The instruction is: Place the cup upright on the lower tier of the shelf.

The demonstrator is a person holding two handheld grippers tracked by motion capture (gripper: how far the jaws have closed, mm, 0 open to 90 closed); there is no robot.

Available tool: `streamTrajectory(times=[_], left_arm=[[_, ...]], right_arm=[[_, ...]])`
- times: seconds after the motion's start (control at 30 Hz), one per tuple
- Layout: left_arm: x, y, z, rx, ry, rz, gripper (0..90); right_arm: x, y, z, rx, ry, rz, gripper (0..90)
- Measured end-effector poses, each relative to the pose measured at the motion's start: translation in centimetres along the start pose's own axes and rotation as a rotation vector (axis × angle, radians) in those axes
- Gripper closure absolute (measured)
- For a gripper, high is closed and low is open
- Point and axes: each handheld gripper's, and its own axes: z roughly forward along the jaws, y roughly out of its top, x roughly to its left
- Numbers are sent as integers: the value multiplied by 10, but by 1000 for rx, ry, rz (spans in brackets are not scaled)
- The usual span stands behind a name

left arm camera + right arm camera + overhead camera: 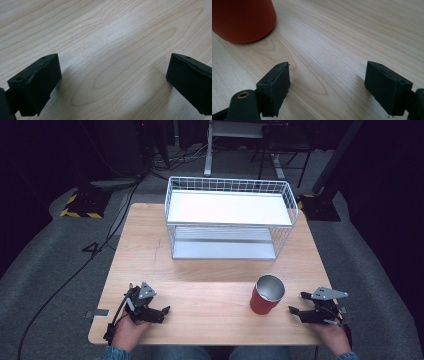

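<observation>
Cup (267, 294) lower right looks tippy; my right gripper (299, 311), spread like the left (162, 310), could clip it.

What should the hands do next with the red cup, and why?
Probably slide the right tool sideways toward the red cup. Its jaws stand open with nothing between them, and the cup stands upright just beside it on the wooden table, closer than to the left tool.
</observation>
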Motion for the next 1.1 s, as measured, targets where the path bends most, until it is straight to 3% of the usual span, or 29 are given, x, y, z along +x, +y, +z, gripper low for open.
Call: streamTrajectory(times=[0.4,0.57,0.67,0.77,1.1], left_arm=[[0,0,0,-1,4,0,0],[0,0,0,-1,5,0,1],[0,0,0,-2,6,-2,1],[0,1,0,1,5,-2,1],[-1,0,0,1,11,-13,1]], right_arm=[[6,-3,-4,0,-9,18,206],[6,-6,-8,-13,-6,64,205],[7,-7,-13,-11,-30,78,202],[12,-4,-23,-53,-44,96,191],[31,7,-41,-109,-55,85,185]])
